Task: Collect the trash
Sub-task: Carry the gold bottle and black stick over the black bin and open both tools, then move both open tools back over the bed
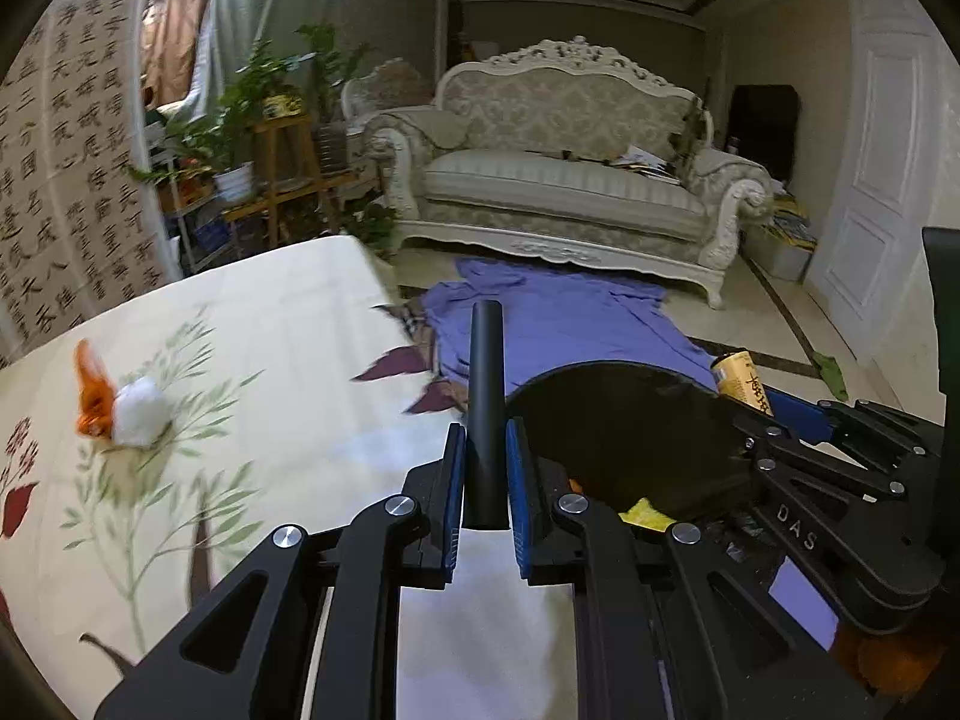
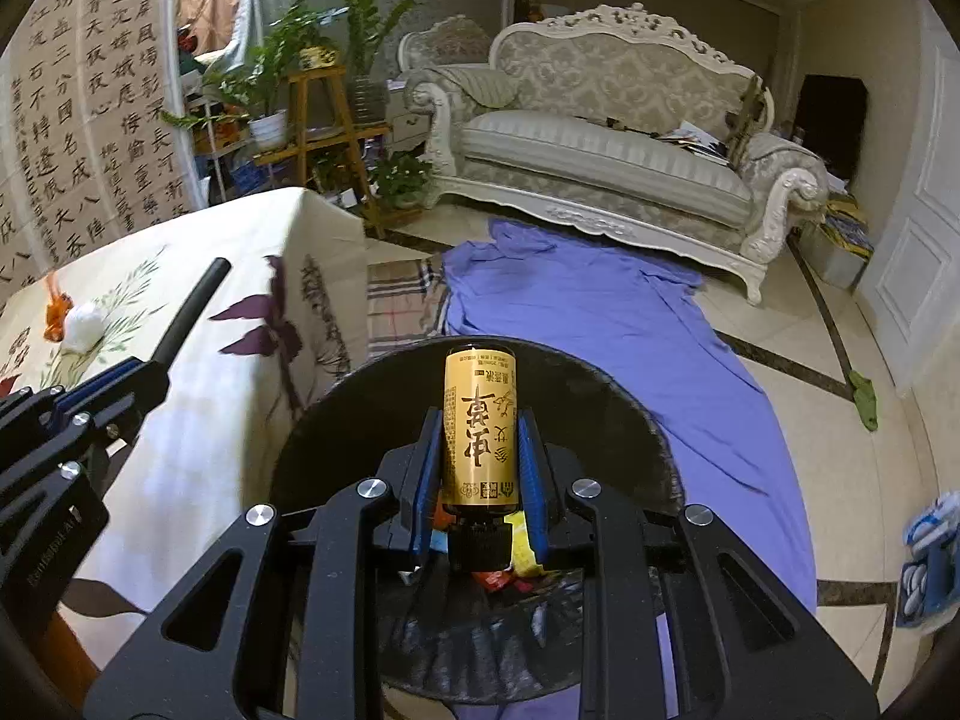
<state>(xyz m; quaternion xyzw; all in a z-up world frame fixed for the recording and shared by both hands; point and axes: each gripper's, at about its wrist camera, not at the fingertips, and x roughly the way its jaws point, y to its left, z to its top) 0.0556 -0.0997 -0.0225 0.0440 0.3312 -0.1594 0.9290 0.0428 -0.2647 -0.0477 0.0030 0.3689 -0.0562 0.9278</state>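
While both hands are busy, quick rundown:
Right gripper (image 2: 480, 456): clamped on the gold bottle (image 2: 480, 423) mid-body, hanging over the black bin (image 2: 630, 420).
Bottle axis: runs along the fingers, black cap toward the wrist, base pointing away.
Bottle feel: probably light, stiff and a bit slick — mid-label grip seems right.
Left gripper (image 1: 486, 468): closed on a black rod (image 1: 485, 414), likely the bin's handle.
Leftover trash: orange-and-white wad (image 1: 123, 405) near the tabletop's (image 1: 300, 312) far left edge — soft, pinch the white lump.
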